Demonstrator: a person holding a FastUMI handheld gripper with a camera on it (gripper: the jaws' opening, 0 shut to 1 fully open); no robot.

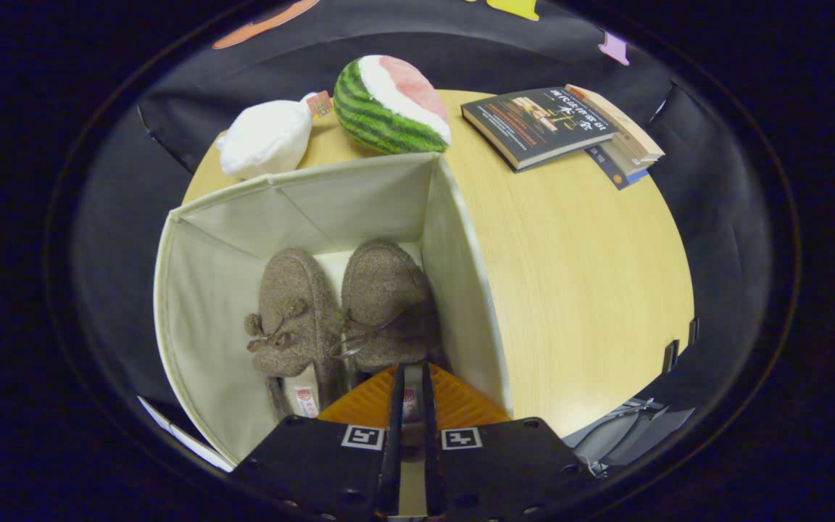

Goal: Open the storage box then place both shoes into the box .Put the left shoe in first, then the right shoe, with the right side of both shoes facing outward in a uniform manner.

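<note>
**Claw closing the second shoe into the storage box**

Gripper [412,384] fingers stand nearly together over the heel of the right-hand shoe [387,308]; something thin seems pinched between them, probably the heel rim, though the narrow gap hides it. Both brown fuzzy shoes lie side by side on the floor of the open storage box [461,254], toes pointing away from the fingers, the left-hand shoe [294,312] touching its partner. Parallel seating keeps their sides uniform, as the task asks. On the round table [577,275] beyond the box rest a watermelon plush [391,105], a white plush [267,138] and stacked books [562,127], well apart from the work.
</note>
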